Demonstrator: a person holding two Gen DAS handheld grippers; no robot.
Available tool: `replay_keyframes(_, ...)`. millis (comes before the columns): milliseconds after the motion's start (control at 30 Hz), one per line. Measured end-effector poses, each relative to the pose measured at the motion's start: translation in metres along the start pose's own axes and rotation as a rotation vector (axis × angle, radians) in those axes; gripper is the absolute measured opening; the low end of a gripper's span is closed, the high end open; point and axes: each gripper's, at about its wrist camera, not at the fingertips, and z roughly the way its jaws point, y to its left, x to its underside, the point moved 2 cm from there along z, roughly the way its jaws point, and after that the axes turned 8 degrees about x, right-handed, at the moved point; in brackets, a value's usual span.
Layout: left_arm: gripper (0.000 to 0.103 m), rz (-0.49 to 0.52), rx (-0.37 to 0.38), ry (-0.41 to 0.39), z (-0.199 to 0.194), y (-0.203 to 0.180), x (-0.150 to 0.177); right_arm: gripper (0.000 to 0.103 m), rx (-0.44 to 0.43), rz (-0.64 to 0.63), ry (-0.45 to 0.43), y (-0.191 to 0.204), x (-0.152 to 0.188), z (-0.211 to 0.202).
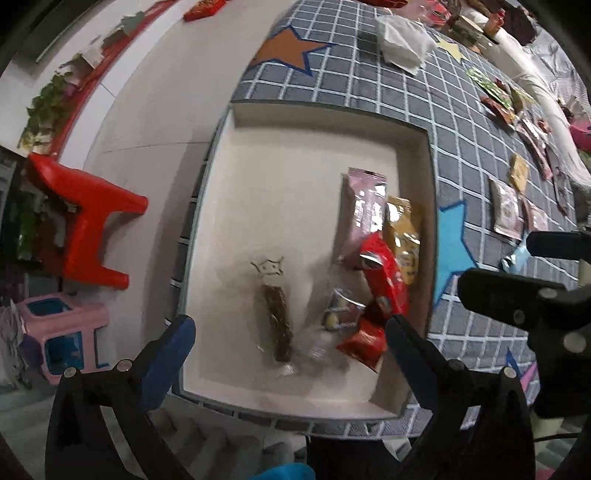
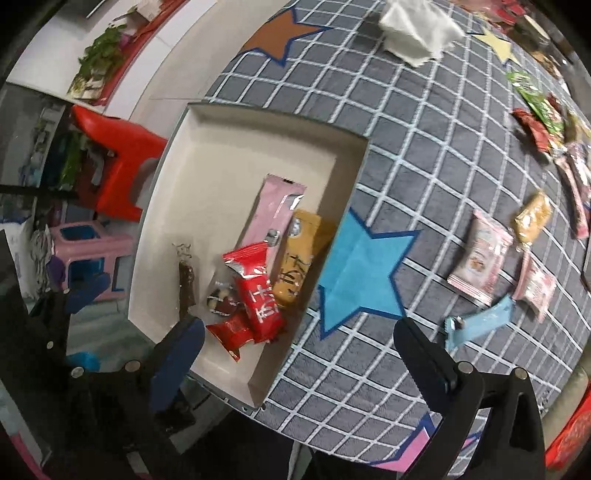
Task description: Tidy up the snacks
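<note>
A cream box (image 1: pixel 280 155) (image 2: pixel 207 155) lies on the grey checked cloth and holds several snacks: a pink packet (image 1: pixel 364 206) (image 2: pixel 275 206), a yellow packet (image 1: pixel 402 236) (image 2: pixel 301 258), red packets (image 1: pixel 384 280) (image 2: pixel 256 291), a brown bar (image 1: pixel 277 323) (image 2: pixel 187 288) and a clear-wrapped snack (image 1: pixel 341 308) (image 2: pixel 221 297). My left gripper (image 1: pixel 290 354) is open and empty above the box's near end. My right gripper (image 2: pixel 299 354) is open and empty over the box's right corner. A light blue packet (image 2: pixel 480 321) lies on the cloth just right of its right finger.
Loose snack packets lie on the cloth to the right, among them a pink-white one (image 2: pixel 480 258) and a tan one (image 2: pixel 532 218). A white tissue pack (image 2: pixel 417 29) lies at the far end. A red stool (image 1: pixel 88 221) and a pink stool (image 1: pixel 62 328) stand on the floor at left.
</note>
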Motion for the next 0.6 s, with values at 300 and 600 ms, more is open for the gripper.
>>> replay_keyframes(300,0.103,0.05,-0.017,0.02,-0.025,-0.012,0.006,0.103,0.051,0.035,0.001,0.0,0.014,-0.015)
replay_keyframes(600,0.103,0.086,-0.047,0.006,-0.036,-0.024,0.004,0.103,0.074,0.077,0.003,-0.007,0.014,-0.019)
